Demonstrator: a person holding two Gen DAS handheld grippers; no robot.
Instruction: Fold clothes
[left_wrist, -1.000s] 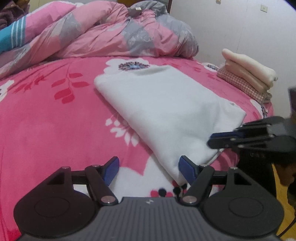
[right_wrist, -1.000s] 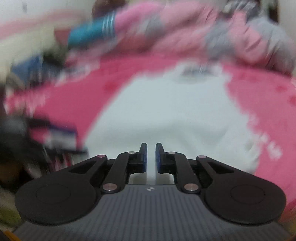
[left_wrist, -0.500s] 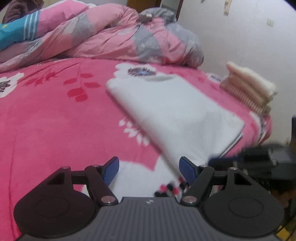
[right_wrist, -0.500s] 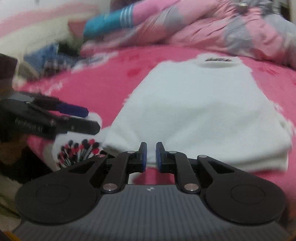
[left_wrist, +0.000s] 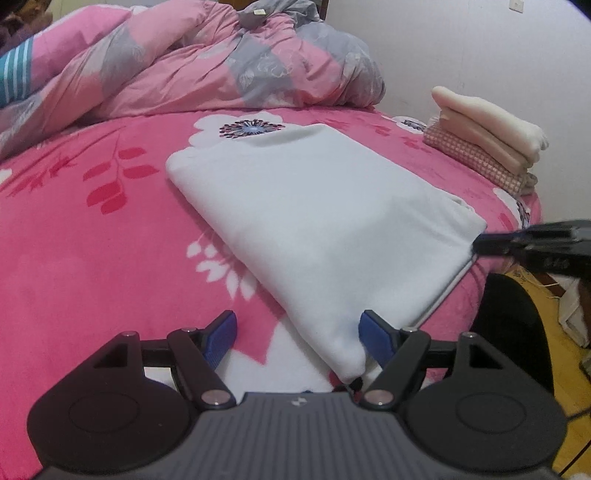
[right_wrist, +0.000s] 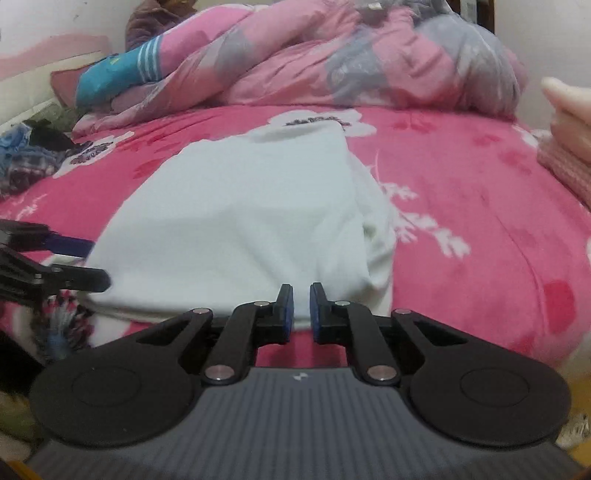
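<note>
Lying flat: one white garment

Left wrist cam: low at bed edge, angled down along its fingers, close on near left corner of white garment. Right wrist cam: same tilt, close at the garment's near right edge. Shared: garment, duvet behind, folded stack. Each view catches the other gripper at its side.
</note>
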